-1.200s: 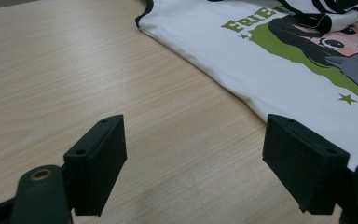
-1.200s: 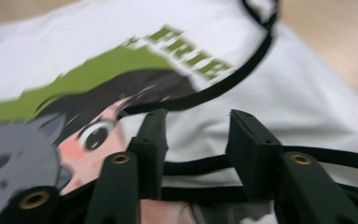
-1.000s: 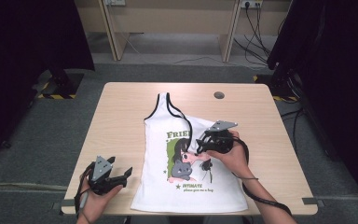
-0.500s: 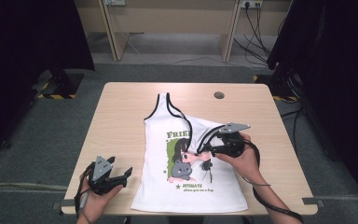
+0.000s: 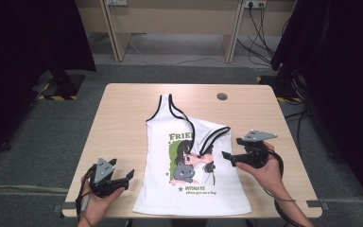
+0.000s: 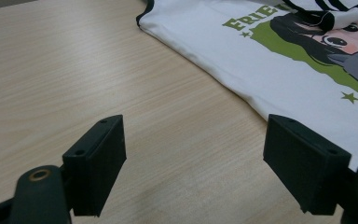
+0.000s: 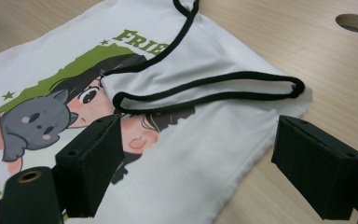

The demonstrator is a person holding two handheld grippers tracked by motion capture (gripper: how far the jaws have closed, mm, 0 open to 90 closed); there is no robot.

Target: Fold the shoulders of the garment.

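Tank top (image 5: 194,170) lay flat mid-desk (image 5: 123,118), right strap (image 5: 212,137) folded in; my right hand-held gripper (image 5: 230,154) had just been opening, empty, left hand-held gripper (image 5: 127,177) apart on the desk; I judged smoothing that fold before the next grab best

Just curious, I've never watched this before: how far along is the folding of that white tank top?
Barely started. One shoulder strap of the tank top lies folded onto the print. The right tool, its jaws just opened and empty, sits beside that fold. The left tool waits open on the table. The rest lies flat.
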